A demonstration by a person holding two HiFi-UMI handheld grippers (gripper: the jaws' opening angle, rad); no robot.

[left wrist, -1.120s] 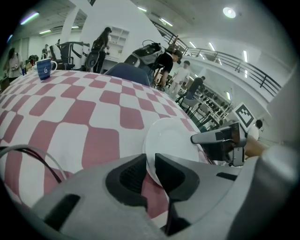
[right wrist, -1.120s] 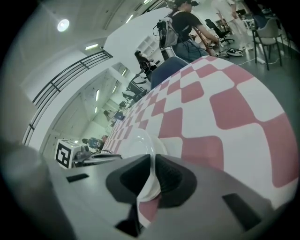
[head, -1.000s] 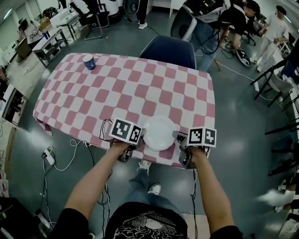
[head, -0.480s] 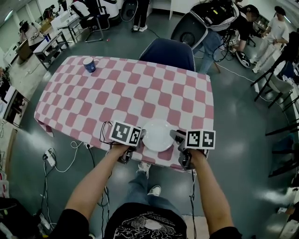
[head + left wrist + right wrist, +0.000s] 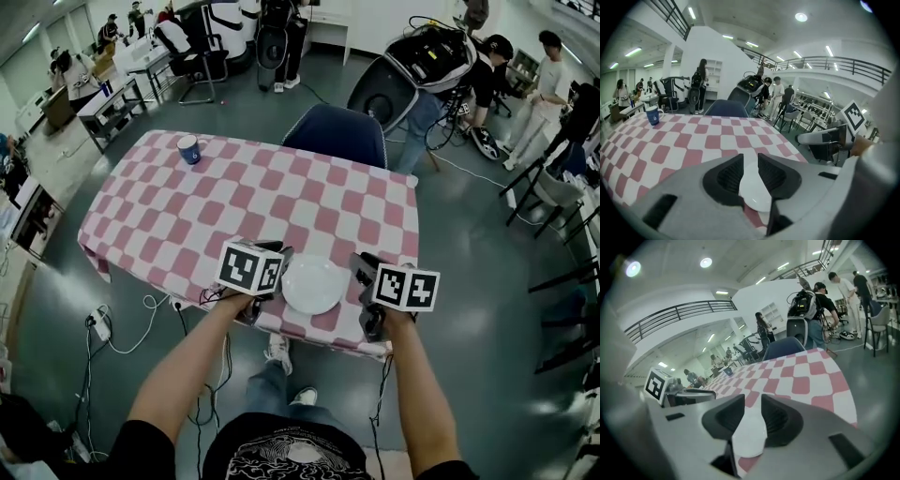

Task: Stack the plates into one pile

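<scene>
A white plate [image 5: 314, 284] lies on the checked table [image 5: 234, 202] close to its near edge; I cannot tell whether more plates lie under it. My left gripper [image 5: 279, 262] hangs just left of it and my right gripper [image 5: 362, 270] just right, both above the table. In the left gripper view the plate [image 5: 752, 185] shows through the gap of the left gripper [image 5: 750, 166], untouched by the pads. The right gripper [image 5: 753, 411] frames the plate [image 5: 750, 434] the same way. The left jaws have just been opening, the right jaws narrowing; nothing is gripped.
A blue cup [image 5: 189, 148] stands at the table's far left corner. A dark blue chair [image 5: 336, 131] is tucked in at the far side. People, desks and equipment ring the room, and cables with a power strip [image 5: 98, 319] lie on the floor at left.
Both grippers have risen off the plate's rim and their jaws stand wider than a second ago. The plate stays on the table.
</scene>
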